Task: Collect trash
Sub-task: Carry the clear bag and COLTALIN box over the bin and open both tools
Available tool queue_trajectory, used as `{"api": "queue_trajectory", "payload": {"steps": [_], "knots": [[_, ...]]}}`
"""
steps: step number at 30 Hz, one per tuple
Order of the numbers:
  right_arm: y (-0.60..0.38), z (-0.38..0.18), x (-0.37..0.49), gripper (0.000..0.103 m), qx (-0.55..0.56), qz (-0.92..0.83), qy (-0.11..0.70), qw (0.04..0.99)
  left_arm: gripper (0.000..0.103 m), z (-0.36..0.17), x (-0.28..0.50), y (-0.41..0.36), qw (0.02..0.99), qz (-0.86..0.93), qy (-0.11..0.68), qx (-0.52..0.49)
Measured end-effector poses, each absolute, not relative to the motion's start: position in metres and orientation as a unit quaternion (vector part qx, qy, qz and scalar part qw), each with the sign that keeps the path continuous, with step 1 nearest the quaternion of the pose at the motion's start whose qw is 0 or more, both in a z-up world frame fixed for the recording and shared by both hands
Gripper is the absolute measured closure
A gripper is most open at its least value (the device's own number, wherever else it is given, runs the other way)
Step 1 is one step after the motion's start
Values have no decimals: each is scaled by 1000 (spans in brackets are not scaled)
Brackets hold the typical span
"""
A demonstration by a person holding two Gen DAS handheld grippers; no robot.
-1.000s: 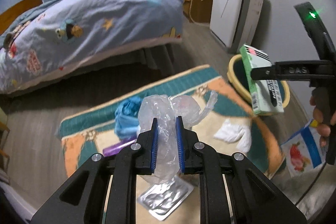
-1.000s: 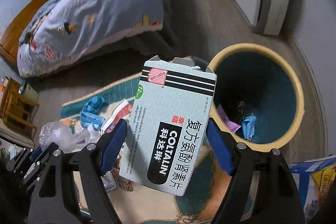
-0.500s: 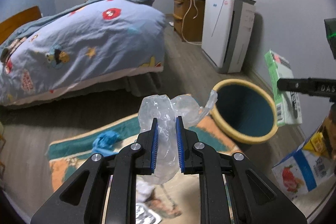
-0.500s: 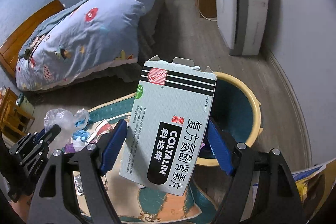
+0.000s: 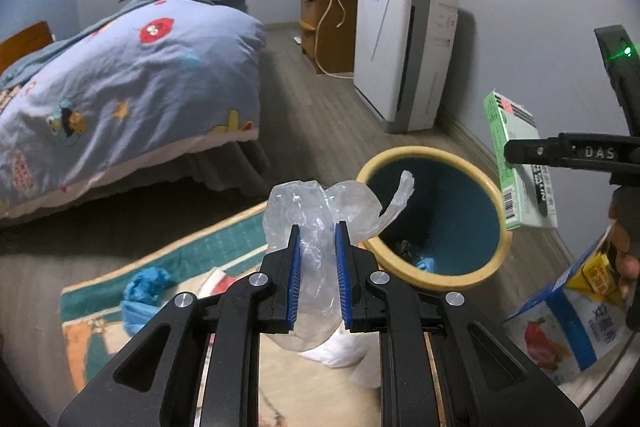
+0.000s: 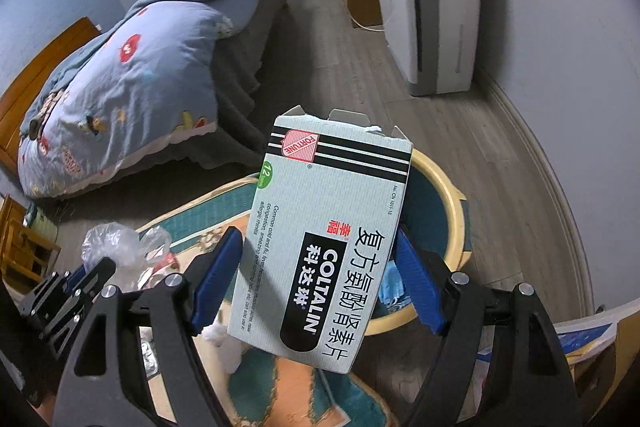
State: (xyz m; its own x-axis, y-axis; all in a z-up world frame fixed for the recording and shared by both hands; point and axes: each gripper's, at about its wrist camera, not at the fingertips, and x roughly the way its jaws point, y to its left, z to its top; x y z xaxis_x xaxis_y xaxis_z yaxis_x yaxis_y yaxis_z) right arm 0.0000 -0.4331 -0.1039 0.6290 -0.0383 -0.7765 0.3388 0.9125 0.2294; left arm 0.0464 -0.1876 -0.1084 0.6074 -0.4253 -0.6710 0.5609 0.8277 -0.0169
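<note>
A crumpled clear plastic bag (image 5: 320,227) sits pinched between the blue pads of the left hand-held gripper (image 5: 319,267), its jaws drawn narrow on the film; one twisted tail of the bag sticks up in front of the round teal waste bin with a yellow rim (image 5: 486,187). The bag is held in the air on the near side of the bin, above the patterned teal and orange floor rug (image 5: 192,247).

The right hand-held gripper (image 6: 320,279) stands wide, clamping a pale green cardboard medicine box printed COLTALIN (image 6: 324,239) by its two long edges, the box's torn top flap pointing away. The box hangs in front of the bin's mouth (image 6: 456,203), covering most of it.

Inside the bin, at the bottom, lie a blue crumpled scrap (image 5: 426,262) and a small dark item that is too dim to tell.

On the rug: a blue crumpled wad (image 5: 146,283) and white tissue (image 5: 340,347). A snack pouch with a strawberry picture (image 5: 560,327) lies right of the bin. A bed with a blue cartoon quilt (image 5: 120,79) and a white air purifier (image 5: 400,55) stand beyond.
</note>
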Motion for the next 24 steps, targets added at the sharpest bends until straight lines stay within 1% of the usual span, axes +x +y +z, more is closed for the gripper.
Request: {"api": "queue_trajectory", "payload": {"steps": [12, 19, 24], "knots": [[-495, -155, 13, 27, 212, -154, 459, 849, 86, -144, 56, -261, 865, -315, 366, 135], [-513, -183, 21, 27, 216, -174, 489, 827, 86, -169, 63, -296, 851, -324, 382, 155], [-516, -189, 23, 27, 219, -172, 488, 827, 86, -183, 65, -311, 845, -332, 384, 166]]}}
